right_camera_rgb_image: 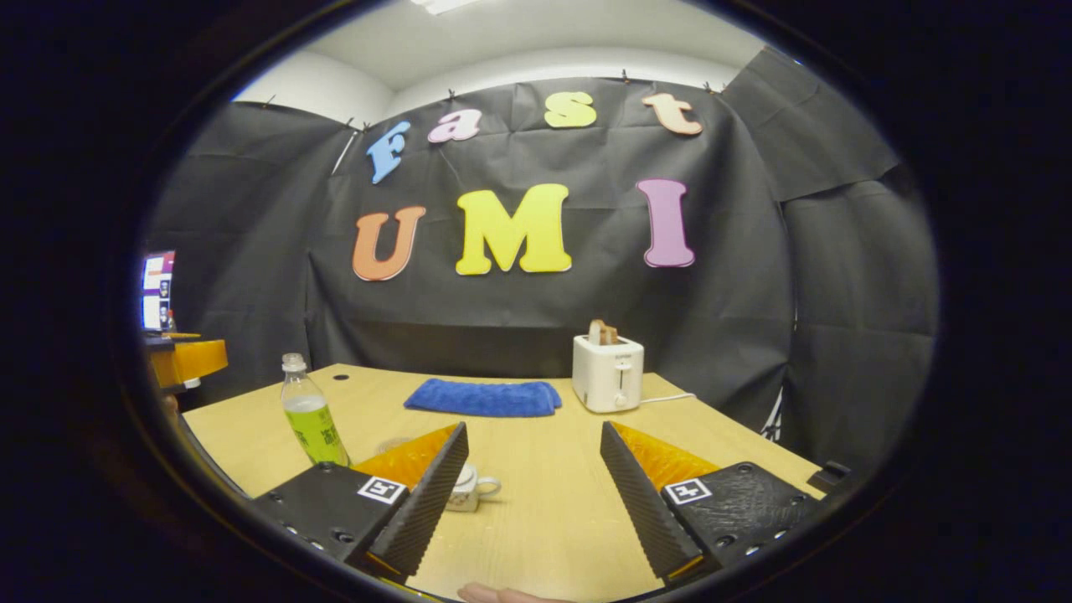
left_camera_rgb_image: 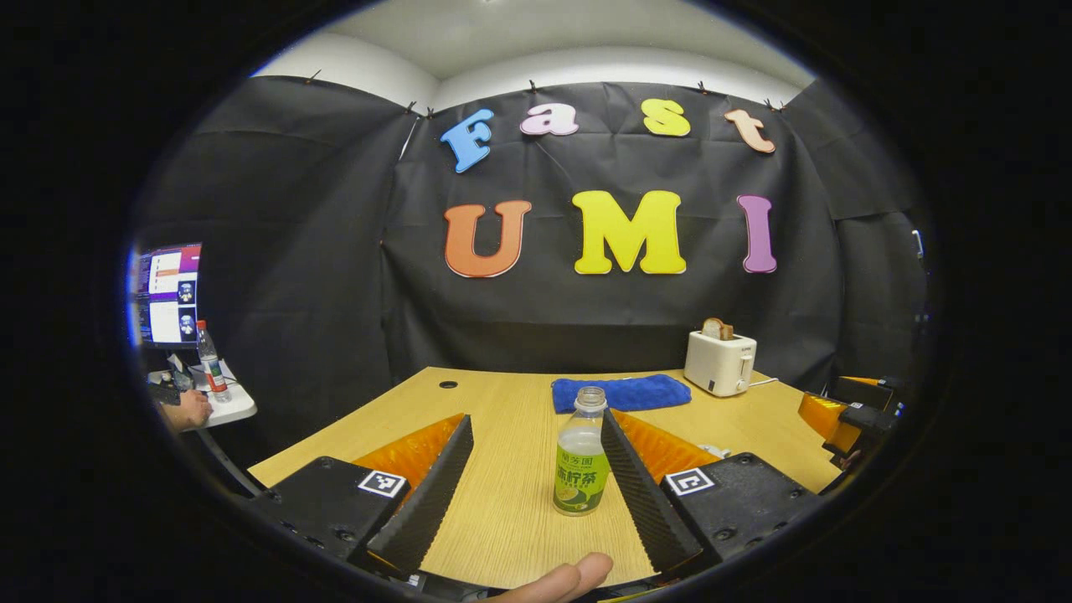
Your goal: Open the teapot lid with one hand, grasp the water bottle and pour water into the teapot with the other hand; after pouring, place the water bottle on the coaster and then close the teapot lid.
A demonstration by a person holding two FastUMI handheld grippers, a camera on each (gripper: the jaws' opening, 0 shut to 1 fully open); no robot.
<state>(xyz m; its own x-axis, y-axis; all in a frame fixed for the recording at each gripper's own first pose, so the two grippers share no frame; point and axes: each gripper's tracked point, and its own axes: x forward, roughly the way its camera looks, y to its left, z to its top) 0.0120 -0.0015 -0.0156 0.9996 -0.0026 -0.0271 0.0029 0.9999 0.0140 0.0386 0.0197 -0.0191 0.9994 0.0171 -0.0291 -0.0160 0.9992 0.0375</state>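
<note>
Wood tabletop (left_camera_rgb_image: 502, 419) inside a black-cloth booth, lower half of both views. Back centre lies a blue towel (left_camera_rgb_image: 621, 392), with a white toaster (left_camera_rgb_image: 719, 362) to its right, bread in the slot. Far left of the left gripper view: a side desk with a monitor (left_camera_rgb_image: 169, 295), a second small bottle and a hand.

Left gripper (left_camera_rgb_image: 536, 477): jaws wide open, holding nothing. The bottle (left_camera_rgb_image: 581, 452) stands upright low centre in that view, between the jaws, very close to or touching the right-hand one and clear of the left. Cap looks off, liquid part-way up. A fingertip shows at the bottom edge. The other gripper's orange body sits at the right edge.

Right gripper (right_camera_rgb_image: 533, 481): jaws wide open, empty. The teapot (right_camera_rgb_image: 466, 489) is low and left of centre in the right gripper view, mostly hidden behind the left-hand jaw; only a white body and handle show, so lid state cannot be told. The bottle also appears at left in that view, well apart from the teapot. Coaster not clearly made out.

Step, as judged: very start, nothing grasped, lid likely not yet opened. Next: right gripper needs to shift left and down onto the lid knob; left needs to centre on the bottle body and close, keeping it upright since it appears uncapped.
</note>
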